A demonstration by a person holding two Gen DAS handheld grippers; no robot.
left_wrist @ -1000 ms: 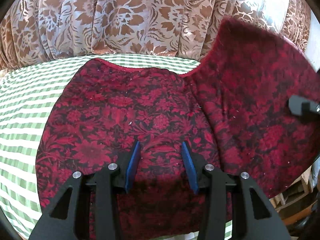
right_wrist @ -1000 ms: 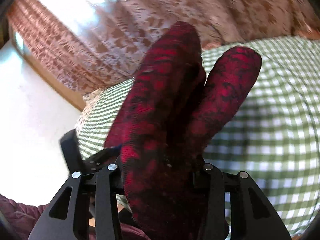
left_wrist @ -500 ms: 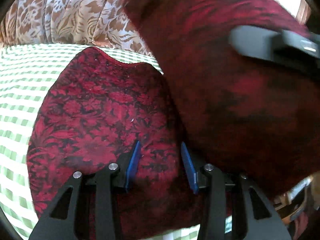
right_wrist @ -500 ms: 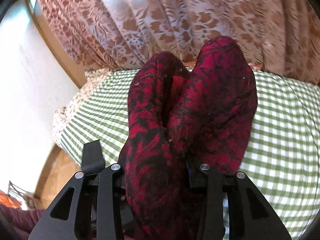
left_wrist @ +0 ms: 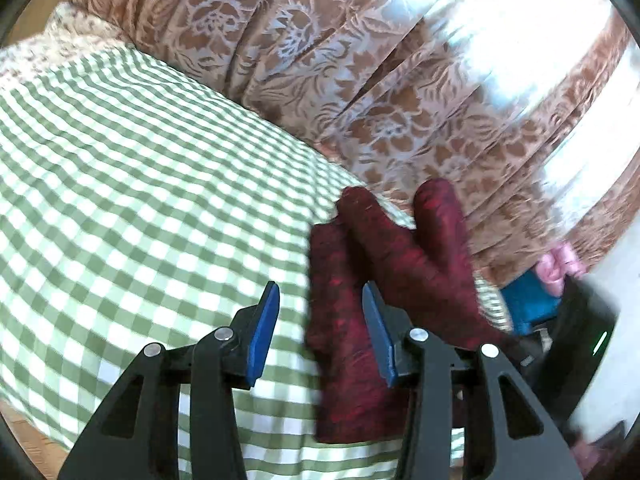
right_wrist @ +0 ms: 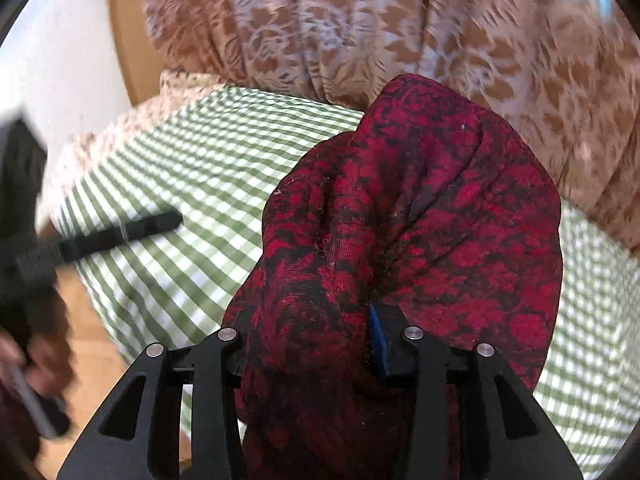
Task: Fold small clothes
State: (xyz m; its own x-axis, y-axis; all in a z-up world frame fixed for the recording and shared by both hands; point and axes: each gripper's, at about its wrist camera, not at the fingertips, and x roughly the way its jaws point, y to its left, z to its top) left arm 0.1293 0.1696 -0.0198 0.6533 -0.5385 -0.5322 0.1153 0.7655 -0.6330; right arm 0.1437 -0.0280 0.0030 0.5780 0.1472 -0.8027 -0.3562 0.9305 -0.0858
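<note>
Red-and-black patterned garment (right_wrist: 420, 240) is hanging bunched in the right gripper (right_wrist: 316, 344) — cloth is filling the whole gap between the fingers, covering the left one and leaving only a strip of blue pad (right_wrist: 378, 340) showing on the right one. Jaws are easing apart slightly, yet the pads are still looking pressed into the fabric.

Landmark: green-checked cloth (left_wrist: 120, 200) covering the bed.
- Garment is sitting above the checked cloth, two lobes of it pushing up toward the brown floral curtain (right_wrist: 360, 24) behind the bed.
- In the left wrist view the same garment (left_wrist: 348, 320) is showing as a folded strip over the right part of the checked cloth.

Left gripper (left_wrist: 318, 328) is hovering over the checked cloth with jaws spread and widening. The blue pads (left_wrist: 262, 336) are standing clear on both sides. Garment strip is lying in the gap, close to the right pad — cannot tell whether it is touching; not pinched.

In the right wrist view, the left gripper (right_wrist: 120, 234) is showing as a dark blurred bar over the near-left part of the checked cloth. A blurred hand (right_wrist: 24, 364) is showing below it, off the cloth's edge.
</note>
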